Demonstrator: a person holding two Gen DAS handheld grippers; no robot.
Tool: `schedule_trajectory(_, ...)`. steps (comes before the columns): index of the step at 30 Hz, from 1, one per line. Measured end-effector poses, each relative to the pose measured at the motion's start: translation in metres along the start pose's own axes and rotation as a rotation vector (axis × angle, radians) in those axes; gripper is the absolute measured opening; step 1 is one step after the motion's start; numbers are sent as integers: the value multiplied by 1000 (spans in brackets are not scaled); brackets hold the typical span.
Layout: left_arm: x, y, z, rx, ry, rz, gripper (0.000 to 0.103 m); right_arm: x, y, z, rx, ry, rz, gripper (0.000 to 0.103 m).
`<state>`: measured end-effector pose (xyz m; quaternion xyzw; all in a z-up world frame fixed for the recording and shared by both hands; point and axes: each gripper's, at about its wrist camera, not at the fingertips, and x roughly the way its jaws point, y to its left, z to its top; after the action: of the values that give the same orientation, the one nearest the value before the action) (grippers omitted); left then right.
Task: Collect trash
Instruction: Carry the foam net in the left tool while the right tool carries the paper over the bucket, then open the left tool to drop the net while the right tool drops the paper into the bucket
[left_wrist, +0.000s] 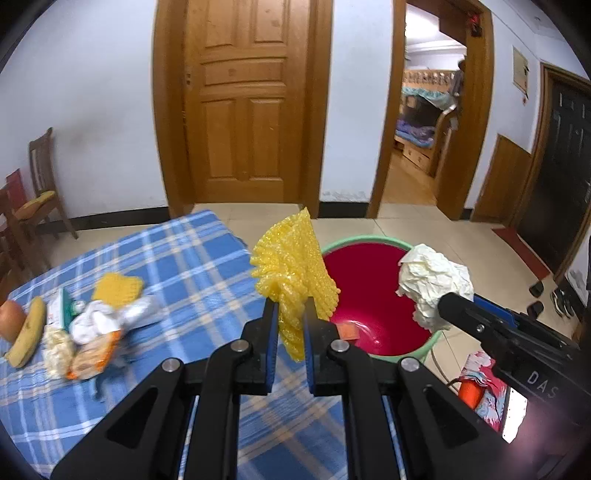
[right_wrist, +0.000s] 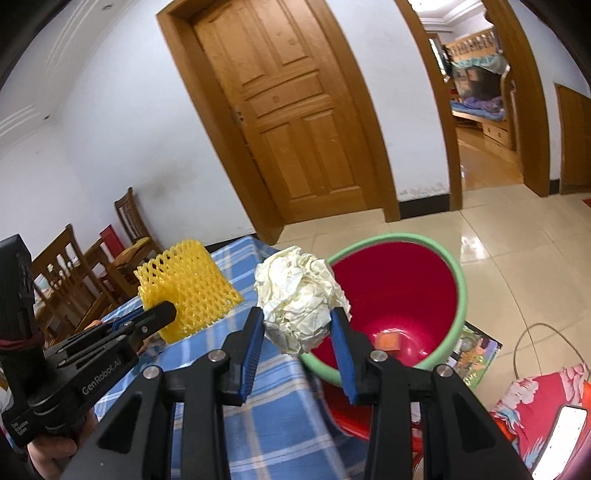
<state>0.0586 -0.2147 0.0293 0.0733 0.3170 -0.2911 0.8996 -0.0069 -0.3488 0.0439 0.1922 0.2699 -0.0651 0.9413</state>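
Observation:
My left gripper (left_wrist: 290, 310) is shut on a yellow foam fruit net (left_wrist: 291, 266), held up at the table's right edge beside the bin. The same yellow net (right_wrist: 184, 291) shows at the left of the right wrist view, pinched by the left gripper (right_wrist: 166, 314). My right gripper (right_wrist: 297, 319) is shut on a crumpled white paper ball (right_wrist: 299, 299), just left of the bin's rim. That paper ball (left_wrist: 432, 284) hangs over the bin's right side in the left wrist view. The red bin with a green rim (left_wrist: 369, 291) (right_wrist: 399, 288) stands on the floor, an orange scrap (right_wrist: 388, 339) at its bottom.
The table has a blue plaid cloth (left_wrist: 192, 266). On its left lie a second yellow net (left_wrist: 116, 290), white wrappers (left_wrist: 99, 321), a banana (left_wrist: 27, 332) and an onion (left_wrist: 11, 319). Wooden chairs (right_wrist: 74, 273) stand behind. A red patterned cloth (right_wrist: 546, 398) lies on the tiled floor.

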Motion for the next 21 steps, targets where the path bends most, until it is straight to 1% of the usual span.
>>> schedule_trajectory(4, 23, -20, 1, 32, 31, -20, 11, 8, -19, -1, 36, 17, -30, 39)
schedule_trajectory(9, 53, -37, -2, 62, 79, -28, 11, 19, -38, -4, 75, 46, -63, 40)
schedule_trajectory(17, 87, -44, -8, 68, 149, -56, 12, 36, -60, -8, 134, 88, -109, 42)
schedule_trajectory(18, 90, -46, -9, 71, 157, -63, 13, 37, -63, -8, 143, 92, -115, 43)
schedule_trajectory(21, 94, -48, -11, 71, 164, -59, 23, 41, -67, -8, 168, 100, -128, 45)
